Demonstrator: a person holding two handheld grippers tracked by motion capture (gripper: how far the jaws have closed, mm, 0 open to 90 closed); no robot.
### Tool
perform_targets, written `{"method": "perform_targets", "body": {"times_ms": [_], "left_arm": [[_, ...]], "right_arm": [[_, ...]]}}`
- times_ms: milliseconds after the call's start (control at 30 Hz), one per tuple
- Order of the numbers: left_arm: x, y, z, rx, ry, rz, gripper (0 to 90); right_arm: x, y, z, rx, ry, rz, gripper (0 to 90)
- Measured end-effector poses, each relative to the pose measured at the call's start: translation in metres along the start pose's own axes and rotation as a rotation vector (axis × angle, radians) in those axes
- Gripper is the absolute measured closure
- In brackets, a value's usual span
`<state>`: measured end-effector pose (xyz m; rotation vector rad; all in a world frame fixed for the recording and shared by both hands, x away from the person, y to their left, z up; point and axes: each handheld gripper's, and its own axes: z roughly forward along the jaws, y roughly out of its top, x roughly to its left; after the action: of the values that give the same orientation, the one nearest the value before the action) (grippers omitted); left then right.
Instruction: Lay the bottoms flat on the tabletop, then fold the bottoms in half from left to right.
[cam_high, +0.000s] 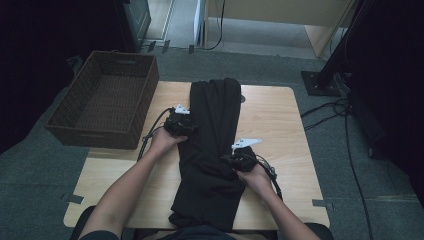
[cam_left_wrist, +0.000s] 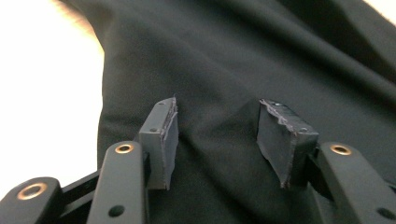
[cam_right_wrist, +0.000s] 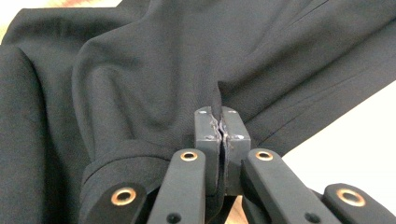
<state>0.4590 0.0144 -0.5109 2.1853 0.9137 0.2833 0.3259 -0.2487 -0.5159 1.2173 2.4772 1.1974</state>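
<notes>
- Wooden counter (cam_high: 272, 117), basket (cam_high: 105, 100) beside it; black trousers (cam_high: 212, 150) mid-fold.
- Right tool (cam_right_wrist: 220, 125) pinches cloth edge; left tool (cam_left_wrist: 219, 140) spread, empty, over fabric.
- Next, likely: left regrips, fold over.

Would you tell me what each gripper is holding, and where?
The right gripper pinches a fold of the black trousers at their edge; the left gripper holds nothing.

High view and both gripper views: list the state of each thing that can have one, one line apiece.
black garment: folded into a long strip, lying lengthwise on the table, near end hanging over the edge.
left gripper: open, pads apart above the cloth, pinching nothing.
right gripper: shut on a fold of the black garment.
wicker basket: upright, empty.
table: bearing the garment.
</notes>
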Motion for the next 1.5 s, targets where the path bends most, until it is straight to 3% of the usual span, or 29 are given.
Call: {"method": "perform_targets", "body": {"times_ms": [133,233,400,533,767,867,967,1000,1133,1267,1333,1400,1500], "left_arm": [[-0.003,-0.003,0.001,-0.015,0.01,0.043,64.3],[-0.005,-0.003,0.001,-0.021,0.002,0.044,75.8],[-0.008,-0.003,0.001,-0.019,-0.004,0.056,83.3],[-0.008,-0.004,0.0,-0.019,-0.009,0.039,84.9],[-0.014,-0.013,-0.012,0.003,-0.042,0.018,85.9],[-0.021,-0.022,-0.02,0.001,-0.04,0.039,86.1],[-0.021,-0.028,-0.027,0.003,-0.044,0.025,86.2],[-0.02,-0.029,-0.028,0.001,-0.045,0.018,86.2],[-0.022,-0.033,-0.032,0.006,-0.059,0.007,86.4],[-0.029,-0.038,-0.039,0.007,-0.067,0.005,86.4],[-0.032,-0.044,-0.043,0.029,-0.103,0.001,86.4],[-0.036,-0.048,-0.048,0.029,-0.086,0.027,86.3],[-0.035,-0.051,-0.051,0.034,-0.1,0.009,85.6]], "right_arm": [[-0.001,0.0,0.001,-0.01,-0.014,-0.022,87.9],[-0.001,0.001,0.001,-0.01,-0.018,-0.018,87.8],[-0.001,0.001,0.002,-0.012,-0.018,-0.022,87.7],[0.0,0.001,0.001,-0.011,-0.025,-0.026,87.6],[-0.002,-0.006,-0.008,0.002,-0.033,0.009,87.4],[-0.001,-0.008,-0.014,0.024,-0.028,0.015,85.2],[-0.003,-0.008,-0.019,-0.007,-0.054,0.012,68.6],[-0.006,-0.007,-0.02,-0.04,-0.071,0.007,62.4],[-0.017,0.008,-0.025,-0.131,-0.133,0.02,64.3],[-0.026,0.028,-0.023,-0.188,-0.145,0.047,62.3],[-0.031,0.036,-0.018,-0.197,-0.17,0.035,59.4],[-0.037,0.04,-0.012,-0.194,-0.18,0.044,57.2],[-0.045,0.043,0.0,-0.172,-0.192,0.04,57.1]]}}
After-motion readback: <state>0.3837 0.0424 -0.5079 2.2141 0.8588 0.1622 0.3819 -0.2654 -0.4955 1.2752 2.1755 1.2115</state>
